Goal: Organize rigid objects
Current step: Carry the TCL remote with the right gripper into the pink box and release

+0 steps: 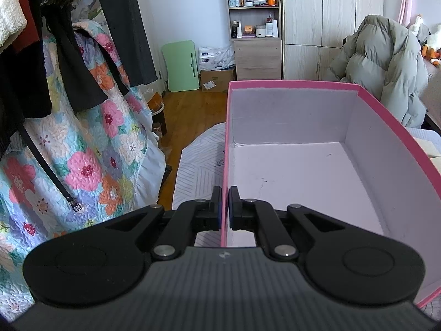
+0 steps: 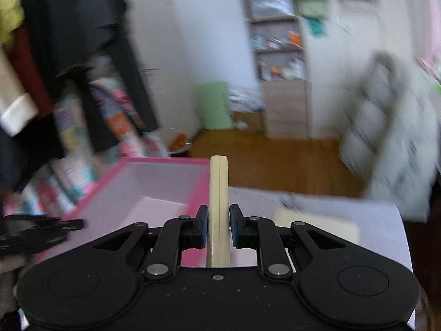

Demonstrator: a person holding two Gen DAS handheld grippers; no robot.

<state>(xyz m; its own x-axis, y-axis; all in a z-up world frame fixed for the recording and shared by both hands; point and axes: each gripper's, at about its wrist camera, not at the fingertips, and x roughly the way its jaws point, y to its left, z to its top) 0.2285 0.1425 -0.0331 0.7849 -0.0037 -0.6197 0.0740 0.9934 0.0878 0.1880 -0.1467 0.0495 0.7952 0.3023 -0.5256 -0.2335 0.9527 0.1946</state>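
The right gripper (image 2: 218,224) clamps a cream flat block (image 2: 218,193) that stands on edge between its pads and reaches past the fingertips. The left gripper (image 1: 225,207) pinches the near left wall of the pink box (image 1: 386,121). Another cream piece (image 2: 317,224) lies on the bed, too blurred to identify.

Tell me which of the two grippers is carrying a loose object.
The right gripper: a cream block stands between its pads. The left gripper only pinches the pink box wall.

Pink box (image 1: 303,85), floral quilt (image 1: 91,149)
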